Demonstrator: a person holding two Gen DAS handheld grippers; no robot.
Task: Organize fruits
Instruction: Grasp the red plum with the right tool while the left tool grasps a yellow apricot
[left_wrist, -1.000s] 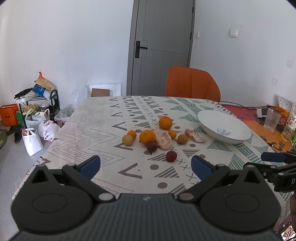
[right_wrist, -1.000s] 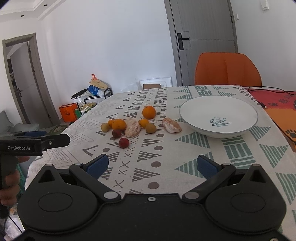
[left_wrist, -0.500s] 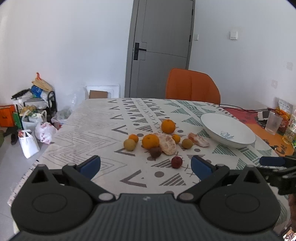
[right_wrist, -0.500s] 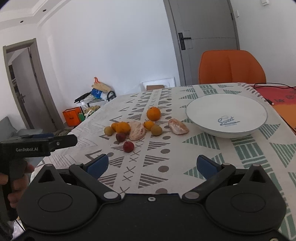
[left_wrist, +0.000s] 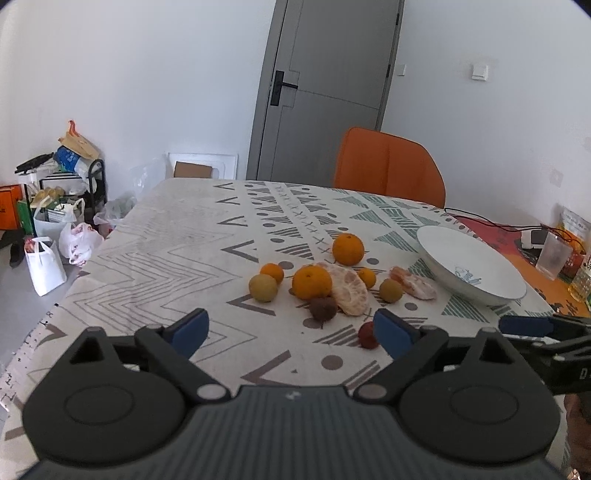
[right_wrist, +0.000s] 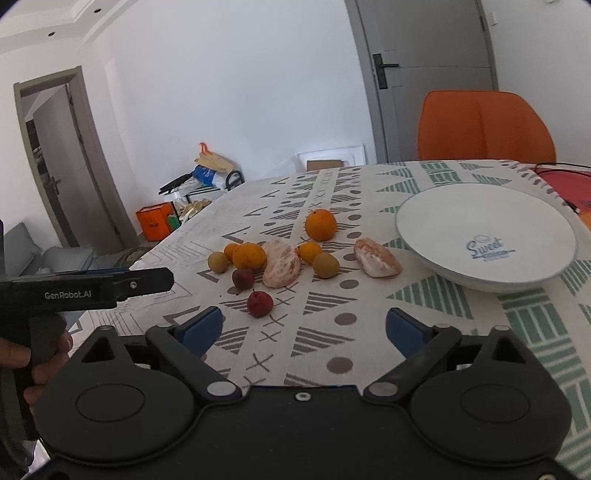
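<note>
In the left wrist view, the left hand-held gripper (left_wrist: 291, 328) hangs above the near part of the table (left_wrist: 166, 240) with its jaws spread wide and nothing between them. The fruit lies in a loose cluster at mid-table: a large orange (left_wrist: 348, 249) at the back, another orange (left_wrist: 312, 282) touching a peeled half (left_wrist: 349, 290), two yellow-green round fruits, a dark brown fruit (left_wrist: 322, 308), and a small red fruit (left_wrist: 367, 334) just beside the right fingertip. An empty white bowl (left_wrist: 471, 266) stands to the right of them. In the right wrist view, the right hand-held gripper (right_wrist: 303, 328) is likewise wide open and empty, low over the cloth, with the red fruit (right_wrist: 260, 303) nearest it and the bowl (right_wrist: 484, 230), marked "Sweet", at the right. The whole oranges look firm and should take a squeeze across their widest part. The peeled half (right_wrist: 282, 263) and the peeled segments (right_wrist: 376, 258) look soft and moist, likely to crush or come apart, so a light grip low across their middle seems wiser. The small round fruits will probably roll if nudged.
</note>
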